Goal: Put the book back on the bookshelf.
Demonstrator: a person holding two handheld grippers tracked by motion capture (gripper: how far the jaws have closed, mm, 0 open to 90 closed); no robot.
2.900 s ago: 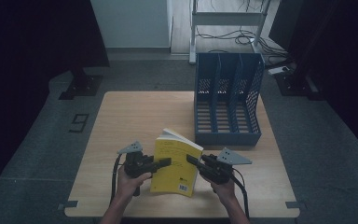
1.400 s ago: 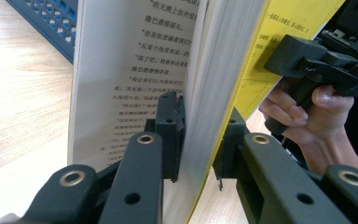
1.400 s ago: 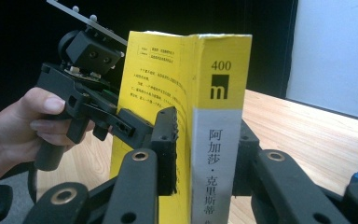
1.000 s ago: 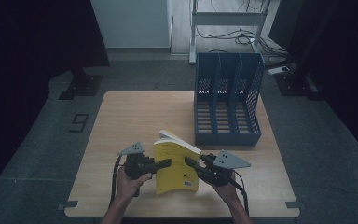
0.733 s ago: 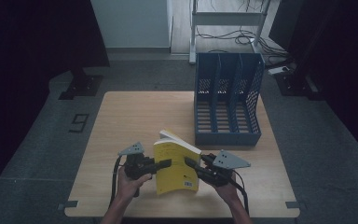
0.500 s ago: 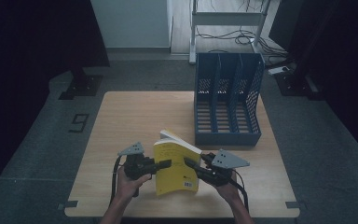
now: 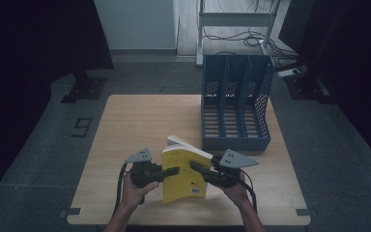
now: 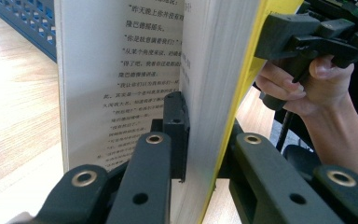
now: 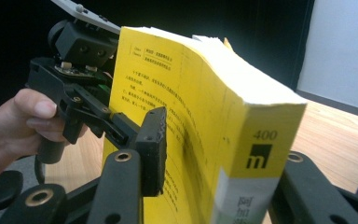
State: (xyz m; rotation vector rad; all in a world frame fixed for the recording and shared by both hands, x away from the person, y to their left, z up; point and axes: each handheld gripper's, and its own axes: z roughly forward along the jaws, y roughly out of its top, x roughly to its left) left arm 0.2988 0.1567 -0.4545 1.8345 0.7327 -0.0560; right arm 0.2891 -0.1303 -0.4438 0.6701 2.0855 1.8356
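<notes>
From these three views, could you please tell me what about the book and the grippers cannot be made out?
- Yellow book, high view: its cover print is too small to read.
- Right gripper, right gripper view: the far jaw's pad sits behind the book's spine, so contact there is hidden.
- Left gripper, left gripper view: the right-hand jaw's pad is hidden behind the yellow cover.
- Blue file rack: its slot floors are too dim to check.

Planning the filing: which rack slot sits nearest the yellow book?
The leftmost slot in the high view; the yellow book stands by that front corner, the other two lie farther right.
</notes>
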